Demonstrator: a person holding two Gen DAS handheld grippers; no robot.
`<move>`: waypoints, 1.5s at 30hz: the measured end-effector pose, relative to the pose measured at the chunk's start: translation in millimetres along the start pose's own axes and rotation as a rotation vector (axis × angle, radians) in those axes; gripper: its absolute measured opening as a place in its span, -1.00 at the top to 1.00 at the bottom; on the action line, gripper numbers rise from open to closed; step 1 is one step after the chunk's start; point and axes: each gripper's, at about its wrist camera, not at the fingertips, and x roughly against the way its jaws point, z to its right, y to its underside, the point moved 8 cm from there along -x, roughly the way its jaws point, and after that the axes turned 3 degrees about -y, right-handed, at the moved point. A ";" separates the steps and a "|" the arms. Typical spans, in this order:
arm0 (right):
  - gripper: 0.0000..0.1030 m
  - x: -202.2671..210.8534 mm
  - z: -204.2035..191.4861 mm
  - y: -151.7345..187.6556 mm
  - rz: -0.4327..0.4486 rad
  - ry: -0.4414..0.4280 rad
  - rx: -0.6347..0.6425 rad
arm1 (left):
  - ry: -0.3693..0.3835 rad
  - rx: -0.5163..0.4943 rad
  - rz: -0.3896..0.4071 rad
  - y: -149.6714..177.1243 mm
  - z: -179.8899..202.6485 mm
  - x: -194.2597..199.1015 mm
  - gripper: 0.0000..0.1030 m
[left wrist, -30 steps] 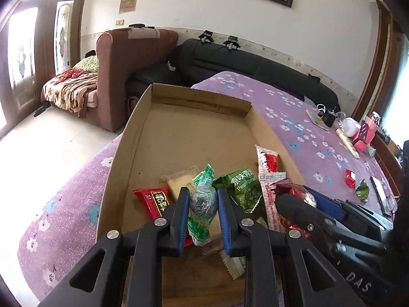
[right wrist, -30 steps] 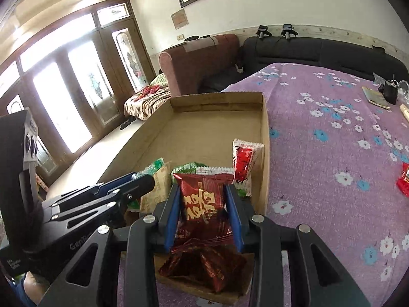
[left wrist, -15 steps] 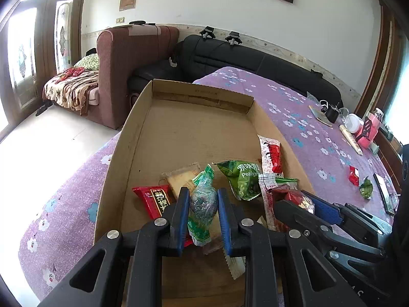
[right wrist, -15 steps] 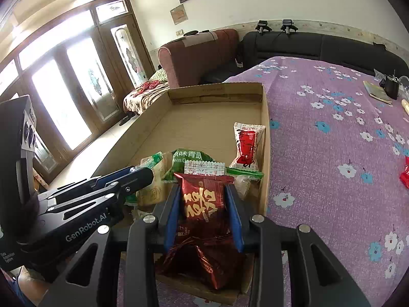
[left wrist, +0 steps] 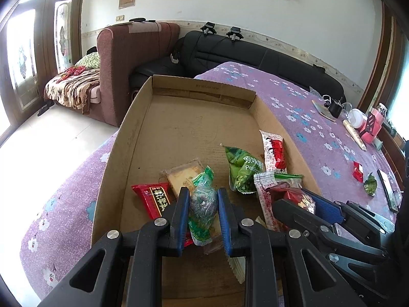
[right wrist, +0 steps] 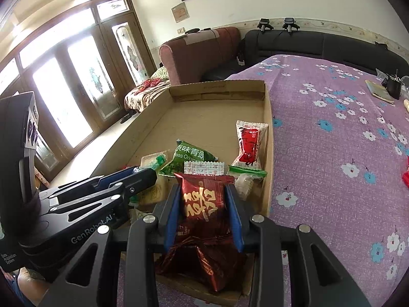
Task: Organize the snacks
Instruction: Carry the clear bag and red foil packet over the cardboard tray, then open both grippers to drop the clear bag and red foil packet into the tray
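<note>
A shallow cardboard box [left wrist: 133, 128] [right wrist: 268, 133] lies on the purple flowered cloth. My left gripper [left wrist: 203, 194] is shut on a green clear-wrapped snack [left wrist: 203, 204] above the box's near end. My right gripper [right wrist: 203, 192] is shut on a dark red foil snack pack [right wrist: 202, 202] just right of it. In the box lie a green pea bag [left wrist: 242, 168] [right wrist: 189, 156], a red-and-white packet [left wrist: 274, 148] [right wrist: 249, 145], a red packet [left wrist: 153, 199], a biscuit pack [left wrist: 184, 176] and a white packet [right wrist: 204, 167].
On the cloth to the right lie a small red snack [left wrist: 358, 171], a small green snack [left wrist: 370, 184], a phone [left wrist: 387, 189], and cups and boxes [left wrist: 363, 122] far right. A black sofa [left wrist: 230, 51] and brown armchair [left wrist: 127, 58] stand behind.
Both grippers have drawn back and risen a little with their snacks held; the box contents appear farther away. Nothing was let go.
</note>
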 end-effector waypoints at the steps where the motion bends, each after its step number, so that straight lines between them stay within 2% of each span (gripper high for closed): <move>1: 0.34 -0.3 0.1 -0.1 -0.001 -0.001 -0.001 | 0.000 -0.001 0.002 -0.2 -0.2 0.0 0.56; 6: 0.26 -0.8 0.4 -0.7 0.000 0.002 -0.004 | -0.002 0.000 -0.001 1.0 1.4 -3.1 0.56; 10: 0.01 1.5 2.6 -1.8 0.014 0.017 -0.007 | 0.002 0.014 0.000 2.1 -0.5 -4.7 0.56; 15: -0.09 4.4 1.8 -2.5 0.026 0.002 -0.004 | 0.003 0.029 0.004 3.0 -3.0 -4.2 0.56; 17: -0.32 8.6 3.6 -3.2 0.043 0.036 0.004 | 0.014 0.042 0.013 2.9 -5.1 -2.2 0.54; 19: -0.43 11.7 3.8 -3.8 0.057 0.018 -0.001 | 0.022 0.058 0.028 1.6 -8.6 1.8 0.41; 20: -0.46 13.2 4.1 -3.9 0.063 0.013 -0.004 | 0.024 0.063 0.035 1.9 -10.6 3.5 0.27; 23: -0.55 19.6 4.6 -4.7 0.087 0.013 0.003 | 0.038 0.059 0.046 1.3 -9.8 6.5 0.16; 24: -0.63 22.2 6.6 -5.3 0.095 0.031 0.004 | 0.038 0.059 0.052 0.8 -9.9 7.8 0.04; 25: -0.83 25.6 10.4 -6.1 0.104 0.058 0.000 | 0.039 0.060 0.061 0.1 -10.4 10.1 -0.11; 26: -0.92 29.0 12.8 -7.8 0.120 0.056 -0.006 | 0.035 0.065 0.073 -0.8 -11.8 12.7 -0.41; 27: -0.95 34.3 16.6 -10.9 0.147 0.056 -0.022 | 0.044 0.073 0.090 -2.5 -13.2 16.3 -0.61; 30: -1.00 49.1 27.4 -18.4 0.207 0.067 -0.060 | 0.053 0.086 0.132 -5.9 -16.4 24.5 -0.74; 34: -1.00 62.0 35.3 -24.1 0.266 0.093 -0.065 | 0.067 0.087 0.141 -6.9 -16.3 26.8 -0.85; 39: -1.00 74.3 33.4 -26.9 0.279 0.114 -0.039 | 0.066 0.085 0.147 -7.7 -15.9 28.6 -0.97; 45: -1.00 97.0 39.8 -23.6 0.288 0.126 -0.020 | 0.071 0.093 0.147 -7.0 -16.0 29.5 -0.98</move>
